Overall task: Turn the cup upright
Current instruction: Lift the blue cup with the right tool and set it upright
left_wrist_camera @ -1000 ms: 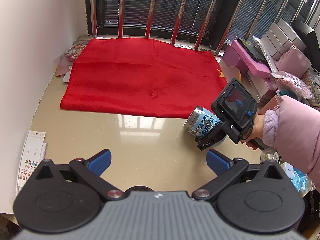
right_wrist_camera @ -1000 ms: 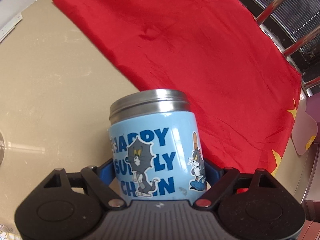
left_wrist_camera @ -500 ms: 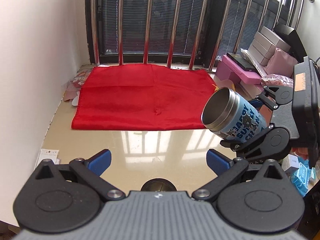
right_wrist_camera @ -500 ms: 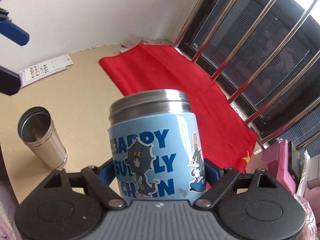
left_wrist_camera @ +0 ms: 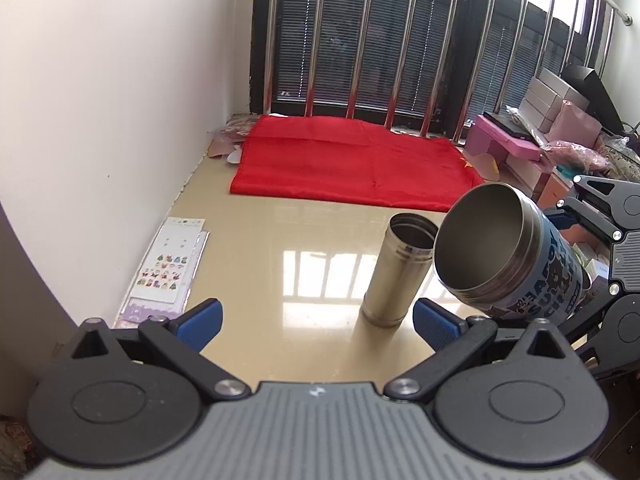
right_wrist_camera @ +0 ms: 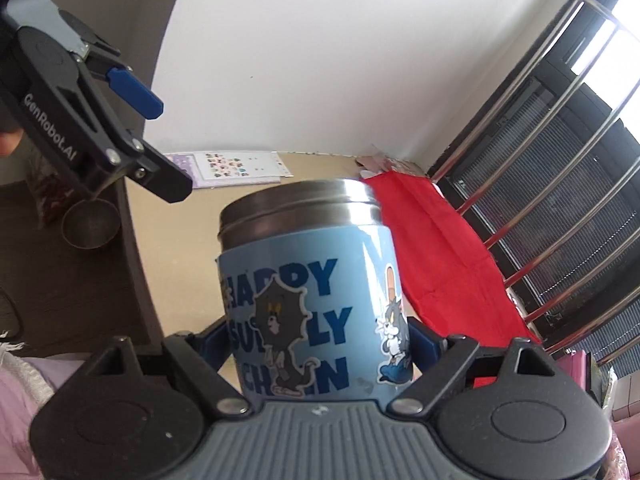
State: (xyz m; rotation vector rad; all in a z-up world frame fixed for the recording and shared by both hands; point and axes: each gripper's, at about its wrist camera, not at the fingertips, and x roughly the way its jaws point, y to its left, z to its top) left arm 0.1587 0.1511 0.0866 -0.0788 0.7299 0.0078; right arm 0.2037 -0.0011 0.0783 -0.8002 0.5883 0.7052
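A light blue cartoon-printed cup [right_wrist_camera: 308, 300] with a steel rim is clamped between my right gripper's [right_wrist_camera: 316, 344] blue pads. In the left wrist view the cup [left_wrist_camera: 504, 248] hangs in the air at the right, tilted, its open mouth facing up and to the left. A plain steel tumbler [left_wrist_camera: 400, 272] stands upright on the beige table [left_wrist_camera: 280, 264] just left of it. My left gripper [left_wrist_camera: 316, 320] is open and empty, held above the table's near edge; it also shows in the right wrist view [right_wrist_camera: 100, 92] at upper left.
A red cloth [left_wrist_camera: 352, 168] lies at the table's far side below window bars [left_wrist_camera: 360, 40]. Sticker sheets [left_wrist_camera: 168, 268] lie along the white wall at left. Pink boxes and clutter [left_wrist_camera: 540, 148] crowd the right side.
My right gripper has lifted the blue cup higher and turned it, mouth swinging upward. The left gripper has pulled back and up, bringing the steel tumbler into its view.
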